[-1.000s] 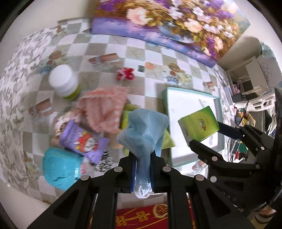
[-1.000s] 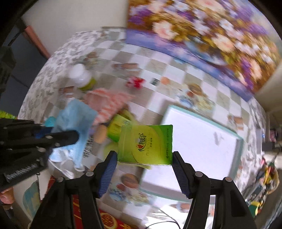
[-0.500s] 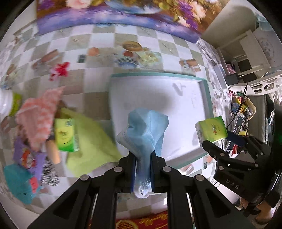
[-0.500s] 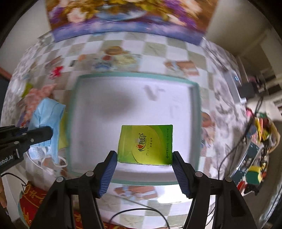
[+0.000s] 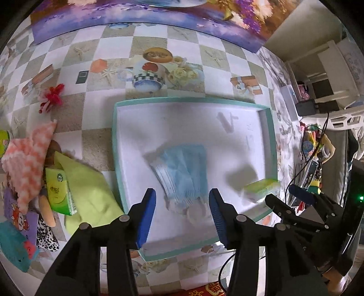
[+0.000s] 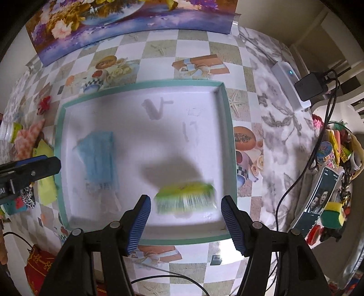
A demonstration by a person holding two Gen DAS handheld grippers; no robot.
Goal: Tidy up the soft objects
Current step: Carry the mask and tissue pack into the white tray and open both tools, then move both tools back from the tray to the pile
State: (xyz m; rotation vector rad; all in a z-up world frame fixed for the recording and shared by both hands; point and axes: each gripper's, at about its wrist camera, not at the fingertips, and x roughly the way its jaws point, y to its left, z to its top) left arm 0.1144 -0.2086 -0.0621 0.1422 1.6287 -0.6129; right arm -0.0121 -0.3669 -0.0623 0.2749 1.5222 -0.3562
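- The left gripper (image 5: 182, 200) hangs over the teal-rimmed tray (image 5: 271, 141), its fingers spread and gripping nothing.
- A blue face mask (image 5: 184, 170) lies inside the tray, near its left rim.
- The right gripper (image 6: 185, 213) likewise has its fingers released.
- A blurred green tissue pack (image 6: 185, 197) sits in the tray, near its right rim.
- Left of the tray, on the checkered surface (image 5: 95, 116), lie a yellow-green cloth (image 5: 88, 193) and a pink cloth (image 5: 27, 159).

A floral painting (image 5: 141, 13) is leaning against the wall behind the checkered tablecloth (image 5: 95, 52). A white power strip (image 6: 289, 84) is lying at the table's right edge, a black adapter (image 6: 311, 85) sitting on it.
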